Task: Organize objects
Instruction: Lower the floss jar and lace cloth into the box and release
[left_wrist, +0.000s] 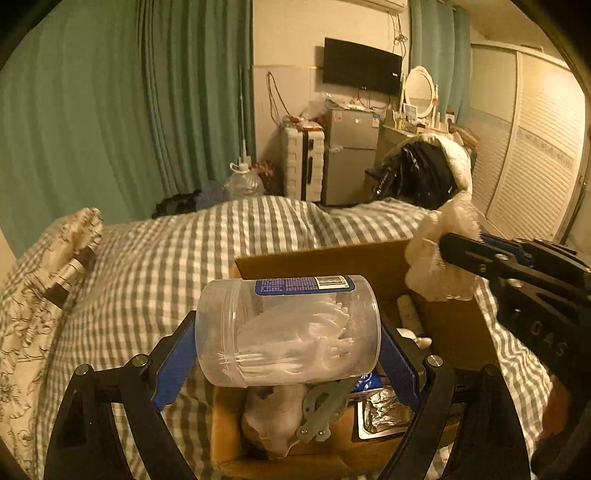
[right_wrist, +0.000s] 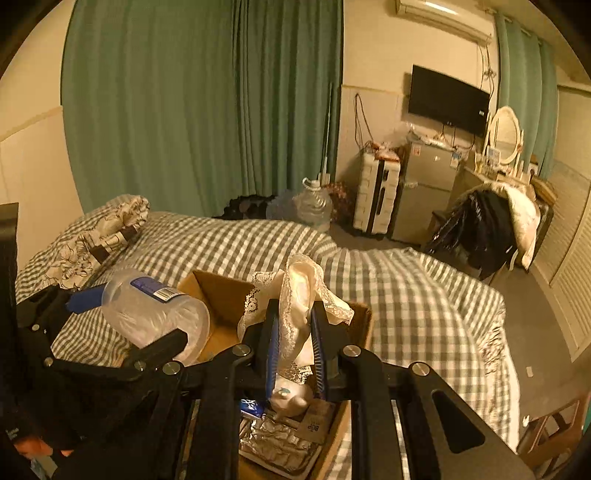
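My left gripper (left_wrist: 288, 354) is shut on a clear plastic jar (left_wrist: 288, 332) with a blue label and white plastic pieces inside, held sideways above an open cardboard box (left_wrist: 317, 262) on the bed. The jar also shows in the right wrist view (right_wrist: 155, 314). My right gripper (right_wrist: 295, 343) is shut on a cream lace cloth (right_wrist: 299, 291), held above the box's right side; the cloth also shows in the left wrist view (left_wrist: 439, 254). The box (right_wrist: 221, 295) holds a foil packet (right_wrist: 277, 439), a white pig-shaped figure (right_wrist: 291, 398), a grey metal tool (left_wrist: 325, 406) and a small bottle (left_wrist: 408, 310).
The box sits on a grey checked bedspread (left_wrist: 166, 251) with a patterned pillow (left_wrist: 40, 288) at the left. Beyond the bed are green curtains (left_wrist: 110, 110), a water jug (left_wrist: 243, 181), a white suitcase (left_wrist: 303, 162), a small fridge (left_wrist: 351, 155), a clothes-draped chair (left_wrist: 424, 170) and a louvred wardrobe (left_wrist: 532, 162).
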